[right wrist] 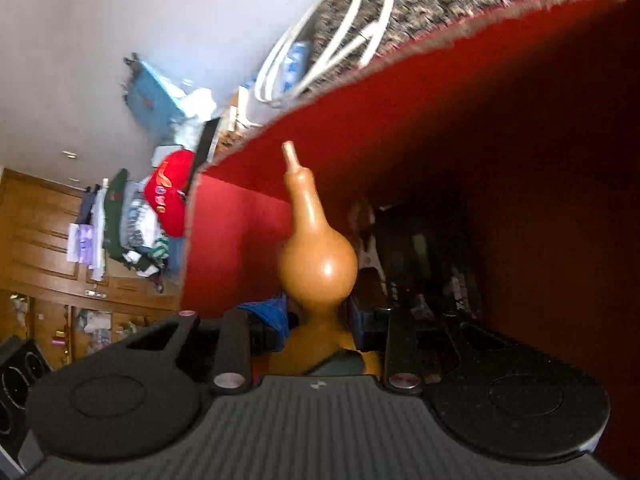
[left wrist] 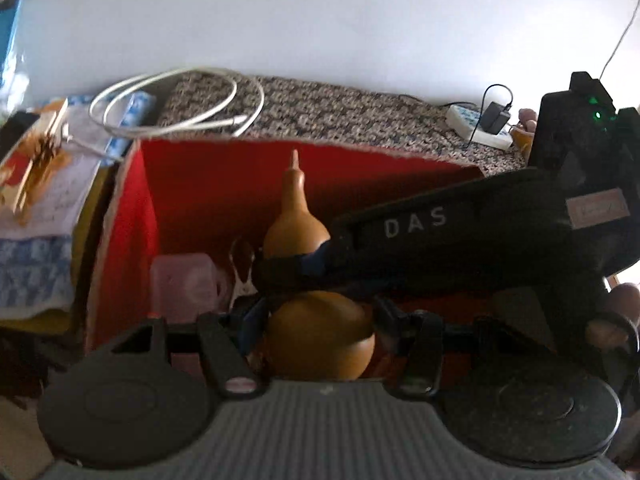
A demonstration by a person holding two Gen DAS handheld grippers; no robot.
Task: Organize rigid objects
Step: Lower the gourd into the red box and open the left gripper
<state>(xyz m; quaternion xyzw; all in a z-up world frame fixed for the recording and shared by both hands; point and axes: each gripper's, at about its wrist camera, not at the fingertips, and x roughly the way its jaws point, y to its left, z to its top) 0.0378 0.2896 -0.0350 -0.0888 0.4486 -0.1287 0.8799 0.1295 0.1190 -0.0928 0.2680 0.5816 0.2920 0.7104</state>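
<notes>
A brown gourd-shaped wooden object (left wrist: 298, 228) (right wrist: 318, 264) stands upright with its thin stem up, just inside a red box (left wrist: 240, 184) (right wrist: 500, 128). My left gripper (left wrist: 320, 320) is shut on its lower bulb, one finger at each side. My right gripper (left wrist: 296, 270) (right wrist: 318, 316) reaches in from the right in the left wrist view. Its blue pads (right wrist: 270, 314) are shut on the narrow waist between the two bulbs. The gourd's base is hidden behind the gripper bodies.
In the box lie a clear plastic container (left wrist: 184, 284) and a small metal piece (left wrist: 242, 264). Behind it, a coiled white cable (left wrist: 176, 100) rests on a speckled cover (left wrist: 340, 112), with a power strip (left wrist: 480, 124). Papers (left wrist: 40, 192) lie left; folded clothes (right wrist: 132, 224).
</notes>
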